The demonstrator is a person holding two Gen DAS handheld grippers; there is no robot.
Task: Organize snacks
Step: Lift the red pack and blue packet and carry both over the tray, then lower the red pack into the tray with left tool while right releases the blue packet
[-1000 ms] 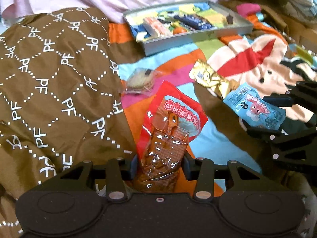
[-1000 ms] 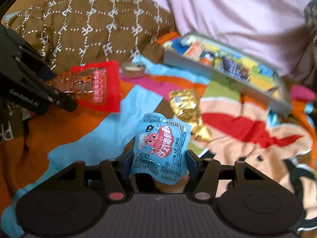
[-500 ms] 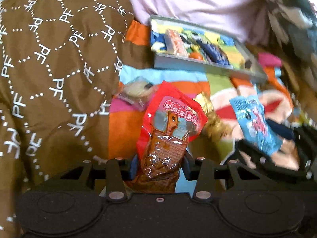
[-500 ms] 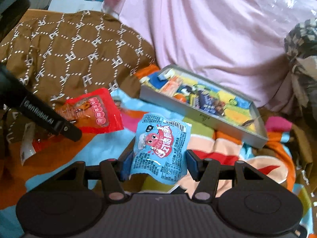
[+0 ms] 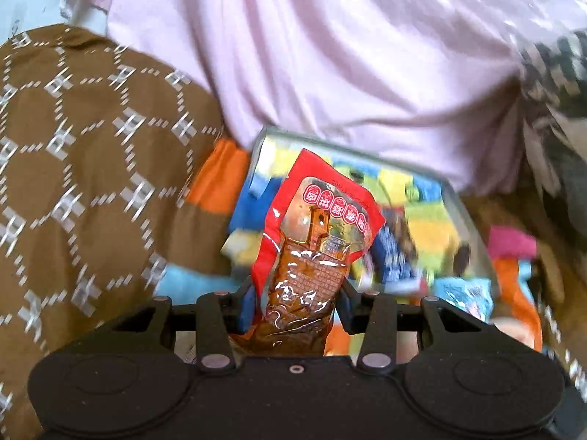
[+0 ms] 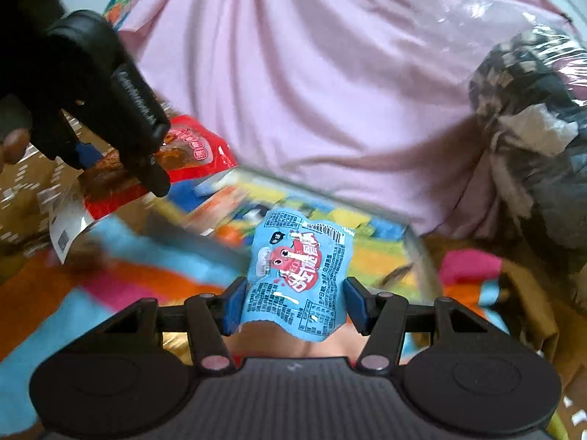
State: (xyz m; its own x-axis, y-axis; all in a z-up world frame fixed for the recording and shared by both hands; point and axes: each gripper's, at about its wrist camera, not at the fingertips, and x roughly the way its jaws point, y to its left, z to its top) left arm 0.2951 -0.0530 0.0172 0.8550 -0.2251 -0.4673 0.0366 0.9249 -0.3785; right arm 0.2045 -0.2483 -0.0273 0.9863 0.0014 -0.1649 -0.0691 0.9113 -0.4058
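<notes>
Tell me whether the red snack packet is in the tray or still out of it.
Out. The red snack packet is clamped in the left gripper, held in front of the tray.

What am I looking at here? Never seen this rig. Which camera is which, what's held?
No robot arm: a person holds a two-finger gripper in each hand, each carrying a fisheye camera that looks along its fingers. The black shape at the bottom of each picture is that gripper's own body.

Left wrist view: the left gripper is shut on a red snack pouch.

Right wrist view: the right gripper is shut on a light blue snack packet; the left one shows at upper left.

Below lies a colourful blanket with a grey tray already holding snacks. Behind are a pink sheet and a brown patterned cloth. Both views are motion-blurred.
</notes>
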